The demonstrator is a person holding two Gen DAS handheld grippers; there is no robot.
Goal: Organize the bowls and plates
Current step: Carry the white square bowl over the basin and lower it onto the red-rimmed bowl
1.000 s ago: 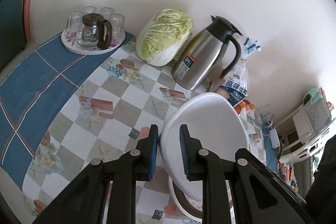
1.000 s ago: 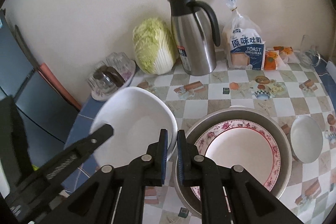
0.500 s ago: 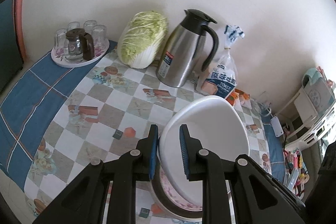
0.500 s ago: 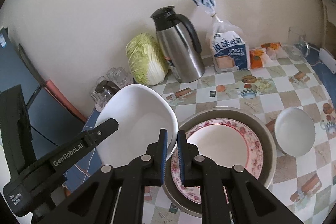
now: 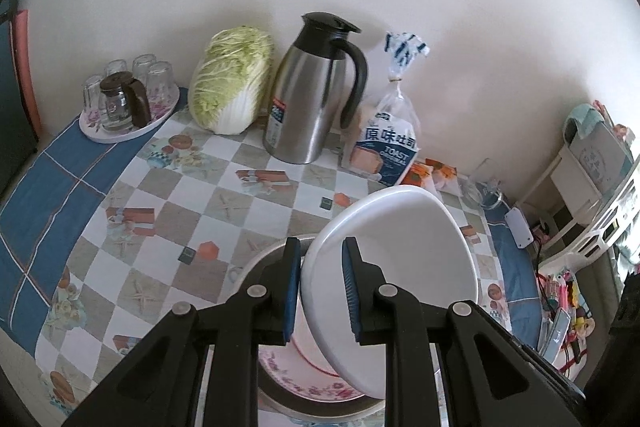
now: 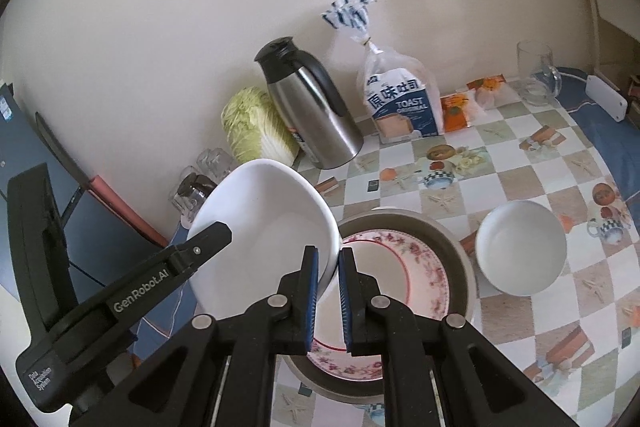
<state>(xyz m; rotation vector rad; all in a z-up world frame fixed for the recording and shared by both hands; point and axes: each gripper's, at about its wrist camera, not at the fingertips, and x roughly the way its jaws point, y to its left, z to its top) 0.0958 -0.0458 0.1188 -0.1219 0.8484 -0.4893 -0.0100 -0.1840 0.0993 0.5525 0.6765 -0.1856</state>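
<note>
A checkered cloth covers the surface (image 5: 132, 187). Against the wall stand a cabbage (image 5: 230, 81), a steel jug (image 5: 312, 95) with a black lid and handle just beside it, and a tied bag of toast (image 5: 386, 143) next to the jug. At the left end, a floral tray (image 5: 130, 115) carries upturned glasses and a small glass pot (image 5: 120, 101). Orange packets (image 6: 464, 105) lie beside the toast, near a glass mug (image 6: 534, 75) and a white phone (image 6: 606, 99).
</note>
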